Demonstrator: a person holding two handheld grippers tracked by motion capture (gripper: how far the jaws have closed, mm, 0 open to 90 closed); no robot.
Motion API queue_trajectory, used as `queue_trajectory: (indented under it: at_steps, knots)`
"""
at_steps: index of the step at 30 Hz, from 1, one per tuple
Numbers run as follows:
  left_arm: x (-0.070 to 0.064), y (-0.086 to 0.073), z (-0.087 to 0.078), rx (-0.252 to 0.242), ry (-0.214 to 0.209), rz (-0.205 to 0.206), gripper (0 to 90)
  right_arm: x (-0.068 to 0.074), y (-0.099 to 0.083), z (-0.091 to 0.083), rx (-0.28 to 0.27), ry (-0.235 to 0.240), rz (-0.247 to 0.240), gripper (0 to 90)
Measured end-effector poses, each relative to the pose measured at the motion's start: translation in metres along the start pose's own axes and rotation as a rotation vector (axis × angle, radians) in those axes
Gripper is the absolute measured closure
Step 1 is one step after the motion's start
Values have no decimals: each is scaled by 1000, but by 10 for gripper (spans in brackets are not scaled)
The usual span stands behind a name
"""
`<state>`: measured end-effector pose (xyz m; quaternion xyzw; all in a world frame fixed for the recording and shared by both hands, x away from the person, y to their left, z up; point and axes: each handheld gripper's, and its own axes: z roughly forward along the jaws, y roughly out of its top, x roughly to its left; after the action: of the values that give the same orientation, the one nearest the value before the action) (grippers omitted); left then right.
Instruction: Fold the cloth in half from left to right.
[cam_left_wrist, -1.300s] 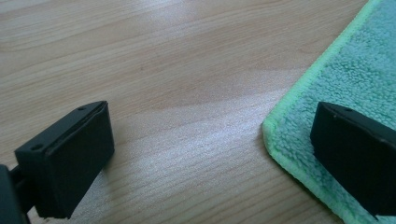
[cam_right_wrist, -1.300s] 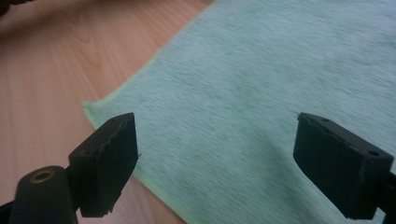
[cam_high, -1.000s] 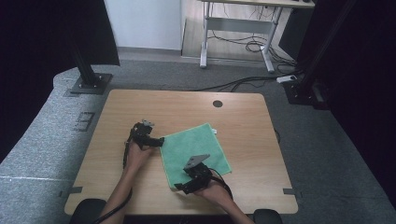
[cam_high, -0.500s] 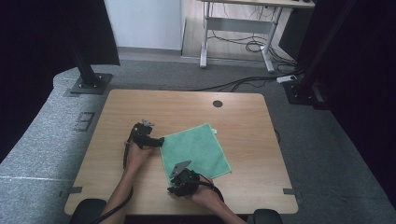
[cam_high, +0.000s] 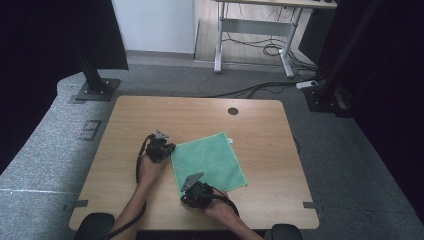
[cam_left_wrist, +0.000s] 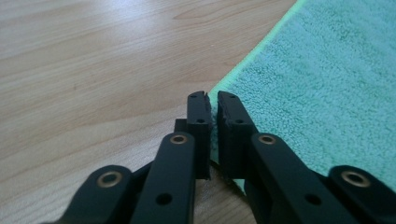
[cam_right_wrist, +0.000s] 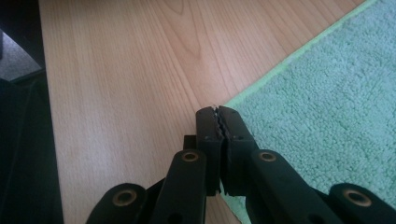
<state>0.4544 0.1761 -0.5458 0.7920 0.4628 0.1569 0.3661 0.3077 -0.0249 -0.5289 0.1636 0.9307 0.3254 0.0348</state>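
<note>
Cloth (cam_high: 210, 161): green terry, laid flat on the counter (cam_high: 125, 130), somewhat toward 6 o'clock of the counter's middle and turned slightly askew. A small tag is seen at its 1 o'clock corner. A paler green hem is shown along its edge in both gripper views.

Left hand-held gripper (cam_high: 167, 148): placed at the cloth's 10 o'clock corner, held in the left hand (cam_high: 148, 167). In the left gripper view the gripper (cam_left_wrist: 213, 100) is seen with jaws drawn nearly together, only a thin slit left between them, and the cloth's (cam_left_wrist: 327, 88) edge is caught in that slit. The cloth is gripped at its hem.

Right hand-held gripper (cam_high: 186, 195): placed at the cloth's 7 o'clock corner, near the counter's 6 o'clock edge, held in the right hand (cam_high: 217, 209). In the right gripper view the gripper (cam_right_wrist: 218, 112) is seen with toothed jaws pressed fully together at the cloth's (cam_right_wrist: 327, 116) corner, the hem lying between them.

Counter: light wood grain, with a round cable hole (cam_high: 233, 111) toward 12 o'clock, well apart from the cloth.

Both corners are pinched low, against the counter surface.
</note>
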Motion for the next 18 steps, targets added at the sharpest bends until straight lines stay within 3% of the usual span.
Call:
queue_trajectory:
  at_steps: [9, 18]
  knots:
    - [16, -7, -20, 9, 15, -66, 851, 8, 16, 7, -24, 43, -34, 866]
    - [10, 13, -32, -40, 4, -43, 847, 5, 16, -15, -79, 13, -24, 867]
